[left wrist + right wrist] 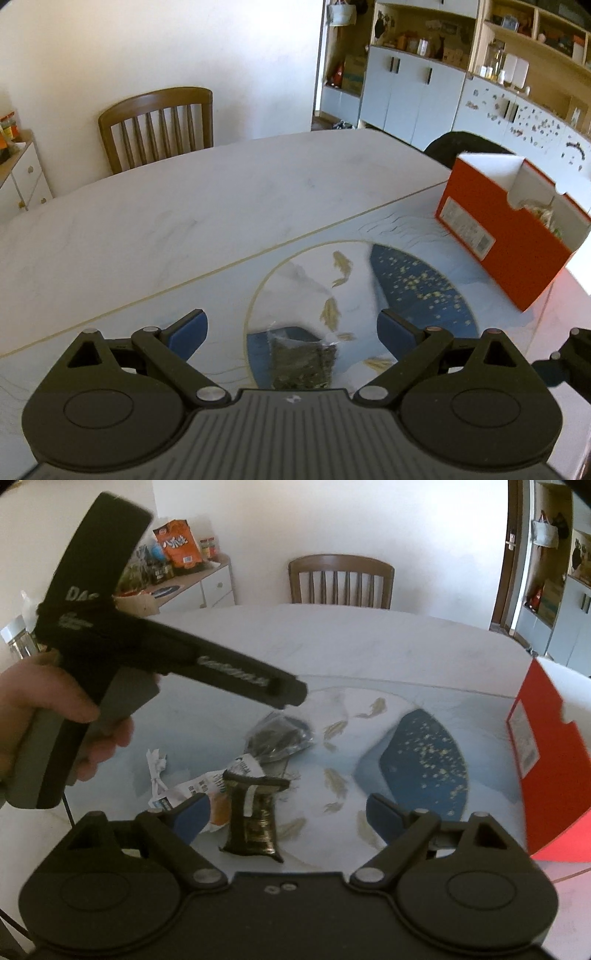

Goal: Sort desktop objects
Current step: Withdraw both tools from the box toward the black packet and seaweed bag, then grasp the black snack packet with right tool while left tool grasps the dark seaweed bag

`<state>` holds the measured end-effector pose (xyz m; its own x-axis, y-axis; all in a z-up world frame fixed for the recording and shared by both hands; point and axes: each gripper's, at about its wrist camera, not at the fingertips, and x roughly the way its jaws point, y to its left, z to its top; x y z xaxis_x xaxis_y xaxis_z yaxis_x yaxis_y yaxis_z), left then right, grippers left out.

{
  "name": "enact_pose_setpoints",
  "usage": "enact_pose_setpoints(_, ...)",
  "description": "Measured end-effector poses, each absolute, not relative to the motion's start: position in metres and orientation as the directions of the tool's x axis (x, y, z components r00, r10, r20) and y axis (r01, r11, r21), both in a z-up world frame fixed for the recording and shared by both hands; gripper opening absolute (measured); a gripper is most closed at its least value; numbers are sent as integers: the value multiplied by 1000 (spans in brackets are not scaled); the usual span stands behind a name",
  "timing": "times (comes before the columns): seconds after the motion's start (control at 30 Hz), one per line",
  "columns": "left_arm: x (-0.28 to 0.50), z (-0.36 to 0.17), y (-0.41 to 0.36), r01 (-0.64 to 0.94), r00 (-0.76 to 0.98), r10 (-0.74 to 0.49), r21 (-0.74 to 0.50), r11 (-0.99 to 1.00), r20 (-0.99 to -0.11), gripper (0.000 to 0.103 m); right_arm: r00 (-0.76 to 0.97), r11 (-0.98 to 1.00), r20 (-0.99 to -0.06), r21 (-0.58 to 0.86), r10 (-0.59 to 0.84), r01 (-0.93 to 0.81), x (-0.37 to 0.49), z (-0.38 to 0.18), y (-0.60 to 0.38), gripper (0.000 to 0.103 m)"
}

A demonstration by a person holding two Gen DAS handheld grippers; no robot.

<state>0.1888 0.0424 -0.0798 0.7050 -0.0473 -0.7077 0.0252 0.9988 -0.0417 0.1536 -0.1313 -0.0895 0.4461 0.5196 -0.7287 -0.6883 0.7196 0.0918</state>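
Observation:
My left gripper (291, 332) is open above a clear packet of dark bits (303, 363) on the fish-patterned mat (406, 280). The pads are not touching the packet. In the right wrist view a hand (44, 709) holds that left gripper (295, 696) over the same packet (280, 738). My right gripper (288, 816) is open too. A dark glossy pouch (253, 823) lies between its fingers, nearer the left pad, and neither pad presses on it. Crumpled white wrappers (173, 790) lie to the left of the pouch.
An orange box (509, 236), open at the top with items inside, stands on the mat's right side; it shows again (546, 775) at the right edge. A wooden chair (159, 125) stands behind the white table (184, 206). A sideboard with snacks (177, 576) is at the far left.

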Motion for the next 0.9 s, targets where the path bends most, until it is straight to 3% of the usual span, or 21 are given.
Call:
enact_pose_setpoints(0.37,200,-111,45,82,652,-99,-60,995,-752,99,417,718,-763,88,494,-690,155,-110,-111,76)
enact_pose_setpoints(0.5,204,-120,45,93,632,-107,-62,994,-768,99,403,714,-776,86,485,-694,157,-117,-106,65)
enact_pose_setpoints(0.67,208,-126,44,109,614,-139,-92,990,-777,99,392,709,-782,89,485,-700,158,-121,-103,60)
enact_pose_setpoints(0.9,209,-126,44,107,629,-119,-67,992,-768,98,376,700,-783,102,495,-707,160,-122,-100,46)
